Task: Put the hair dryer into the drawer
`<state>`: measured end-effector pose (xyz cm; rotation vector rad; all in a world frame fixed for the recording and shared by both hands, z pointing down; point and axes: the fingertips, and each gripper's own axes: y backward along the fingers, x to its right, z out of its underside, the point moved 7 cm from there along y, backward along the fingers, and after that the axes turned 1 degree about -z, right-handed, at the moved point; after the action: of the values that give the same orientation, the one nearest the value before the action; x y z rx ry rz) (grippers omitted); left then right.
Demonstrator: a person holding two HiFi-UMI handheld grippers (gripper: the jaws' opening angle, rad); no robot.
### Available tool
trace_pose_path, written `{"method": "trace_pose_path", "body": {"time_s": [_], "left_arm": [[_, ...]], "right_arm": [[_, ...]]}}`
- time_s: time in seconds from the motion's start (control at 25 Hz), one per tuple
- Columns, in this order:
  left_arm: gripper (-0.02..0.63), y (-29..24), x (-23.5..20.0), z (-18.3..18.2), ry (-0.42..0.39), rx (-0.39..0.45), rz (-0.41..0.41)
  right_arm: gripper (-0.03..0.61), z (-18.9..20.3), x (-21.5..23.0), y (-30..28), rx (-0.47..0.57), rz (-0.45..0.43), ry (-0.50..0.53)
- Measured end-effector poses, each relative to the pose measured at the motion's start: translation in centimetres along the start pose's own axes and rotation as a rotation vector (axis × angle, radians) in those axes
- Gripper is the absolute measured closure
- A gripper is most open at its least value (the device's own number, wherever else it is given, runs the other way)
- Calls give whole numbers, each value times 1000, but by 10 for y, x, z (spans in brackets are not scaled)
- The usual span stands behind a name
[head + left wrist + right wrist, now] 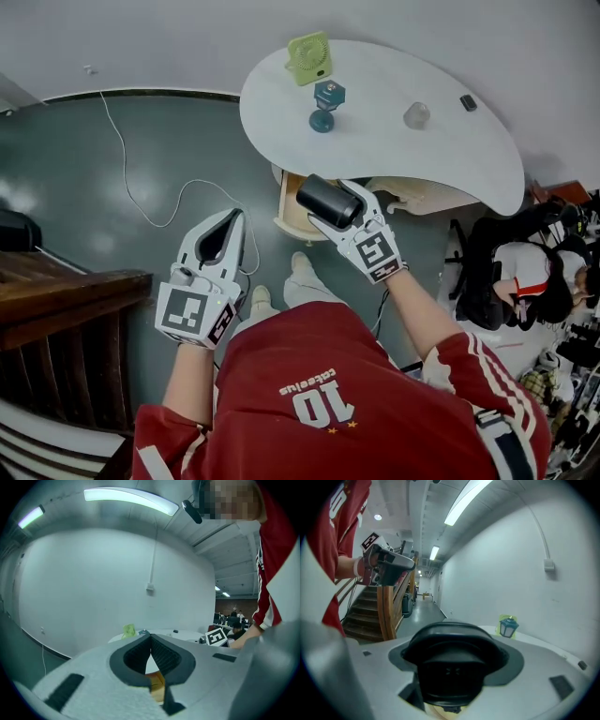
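Observation:
A black hair dryer (327,201) is held in my right gripper (349,208), which is shut on it just above the open wooden drawer (292,214) under the white table (441,141). In the right gripper view the dryer's dark body (450,670) fills the space between the jaws of the right gripper (453,631). My left gripper (231,221) hangs over the floor to the left of the drawer, shut and empty. In the left gripper view the left gripper (151,640) has its tips touching, and the drawer's wood (157,683) shows through the gap below.
On the table stand a green fan (309,56), a blue lantern (327,101), a clear small object (416,115) and a small dark item (468,102). A white cable (141,202) trails over the floor. A wooden stair rail (66,291) is at left, a seated person (530,267) at right.

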<state>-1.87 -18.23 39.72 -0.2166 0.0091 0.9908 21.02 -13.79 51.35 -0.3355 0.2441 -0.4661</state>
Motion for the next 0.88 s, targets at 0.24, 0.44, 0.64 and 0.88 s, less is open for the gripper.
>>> {"method": "trace_pose_path", "body": {"time_s": [0.24,0.44,0.64,0.88], "left_arm": [[614,-6,-1,11,10,-21,-87],[614,-15,0,17,11,-35,-126],[614,-17,-3,20,17,-48,-180],[614,-16,-2,19,36,-59,-216]], "right_arm": [[215,25,-4,-23,-52,-137,146],[215,47,-1,-41,-95,-230,222],[215,70,-5,-58,-111,-325,300],[215,98,-15,-70,-156,-440,437]]}}
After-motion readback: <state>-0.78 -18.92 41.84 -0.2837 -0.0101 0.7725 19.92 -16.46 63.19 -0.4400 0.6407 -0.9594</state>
